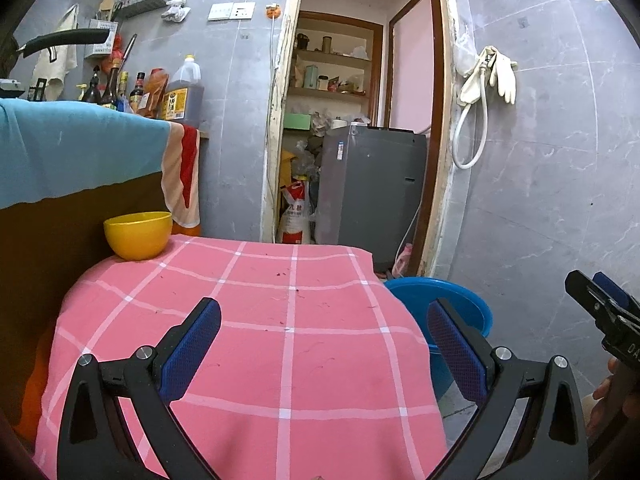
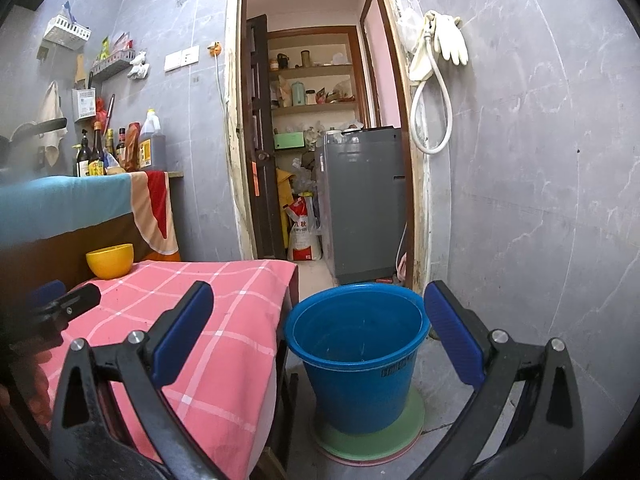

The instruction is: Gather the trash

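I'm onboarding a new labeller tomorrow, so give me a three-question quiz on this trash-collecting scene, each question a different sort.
1. True or false: the left tool is shut on a piece of trash.
2. Multiple choice: the yellow bowl stands on A) the floor, B) the far left corner of the pink checked cloth, C) a shelf.
3. Fill in: the blue bucket stands on the floor on a green ____, to the right of the table.

Key
1. False: its jaws are wide apart and hold nothing, as with the right tool.
2. B
3. disc
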{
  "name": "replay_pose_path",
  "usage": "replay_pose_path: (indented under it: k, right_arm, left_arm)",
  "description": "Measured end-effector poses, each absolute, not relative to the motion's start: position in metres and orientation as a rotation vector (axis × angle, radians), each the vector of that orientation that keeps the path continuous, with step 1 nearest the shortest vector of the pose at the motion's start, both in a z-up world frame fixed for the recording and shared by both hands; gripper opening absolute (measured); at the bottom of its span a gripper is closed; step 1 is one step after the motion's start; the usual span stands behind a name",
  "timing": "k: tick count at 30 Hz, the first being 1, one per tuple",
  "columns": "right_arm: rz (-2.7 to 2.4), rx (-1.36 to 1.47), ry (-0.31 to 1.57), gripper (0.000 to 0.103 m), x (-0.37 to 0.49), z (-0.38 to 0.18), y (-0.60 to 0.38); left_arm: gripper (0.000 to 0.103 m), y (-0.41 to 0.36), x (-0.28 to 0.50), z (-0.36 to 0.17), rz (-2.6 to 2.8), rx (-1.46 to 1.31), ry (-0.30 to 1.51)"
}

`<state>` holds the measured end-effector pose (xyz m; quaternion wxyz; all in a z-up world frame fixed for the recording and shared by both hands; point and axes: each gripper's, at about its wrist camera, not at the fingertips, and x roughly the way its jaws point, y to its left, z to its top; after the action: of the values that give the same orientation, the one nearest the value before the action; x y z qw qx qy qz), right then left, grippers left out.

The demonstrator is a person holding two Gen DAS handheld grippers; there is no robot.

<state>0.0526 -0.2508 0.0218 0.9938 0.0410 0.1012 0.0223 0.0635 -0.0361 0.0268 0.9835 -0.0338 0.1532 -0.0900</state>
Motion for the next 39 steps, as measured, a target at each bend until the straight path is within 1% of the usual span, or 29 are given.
replay_pose_path:
  k: [39]
  right_arm:
    - [0.048,0.103,0.203,0.102,0.0527,0.0195,-0.2548]
  left_arm:
    - [0.101,-0.0329,0.0629,0.0324,-0.176,-0.052,0.292]
